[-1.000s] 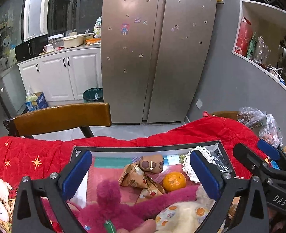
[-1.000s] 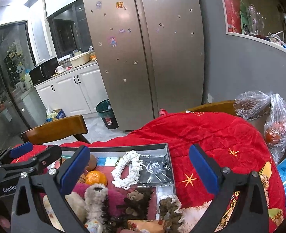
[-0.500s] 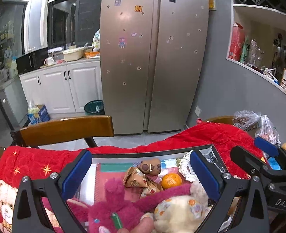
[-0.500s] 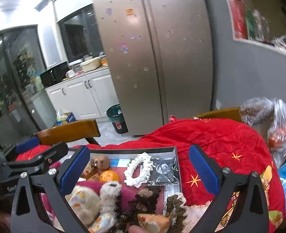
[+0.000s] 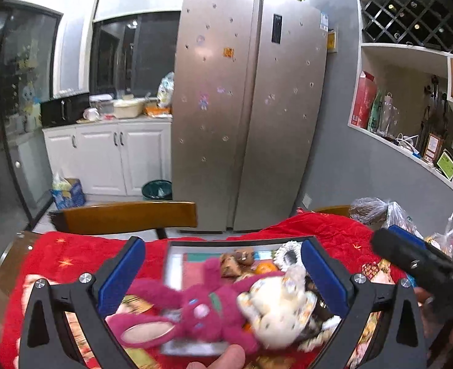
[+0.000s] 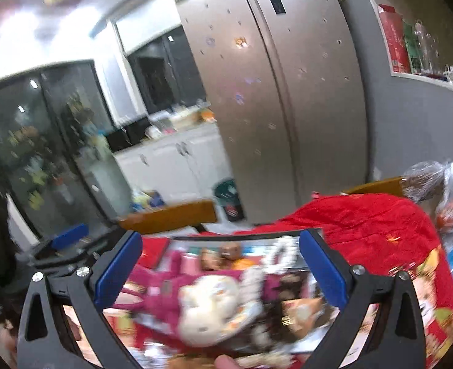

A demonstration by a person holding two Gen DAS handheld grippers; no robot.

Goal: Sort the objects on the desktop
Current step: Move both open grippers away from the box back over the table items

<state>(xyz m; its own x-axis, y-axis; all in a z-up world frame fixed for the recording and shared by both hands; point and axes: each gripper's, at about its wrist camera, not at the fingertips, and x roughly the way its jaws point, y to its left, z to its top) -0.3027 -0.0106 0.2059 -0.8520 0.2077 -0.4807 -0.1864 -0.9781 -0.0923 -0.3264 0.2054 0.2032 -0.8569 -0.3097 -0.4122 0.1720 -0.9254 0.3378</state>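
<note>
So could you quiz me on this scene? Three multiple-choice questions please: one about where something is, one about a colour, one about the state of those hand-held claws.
1. Where does the small orange fruit lie?
A. in the tray behind the plush toys
B. on the wooden chair
C. on the kitchen counter

2. What colour is the long-eared plush rabbit?
A. blue
B. magenta pink
C. green

3. How do the left gripper and right gripper stand?
A. both clamped on toys
B. one open, one shut
C. both open, holding nothing

Answers: 1 A, since the fruit sits among the trinkets at the tray's far end; 2 B, its ears and body show deep pink; 3 C, each pair of blue pads stands wide apart with nothing between them.
</note>
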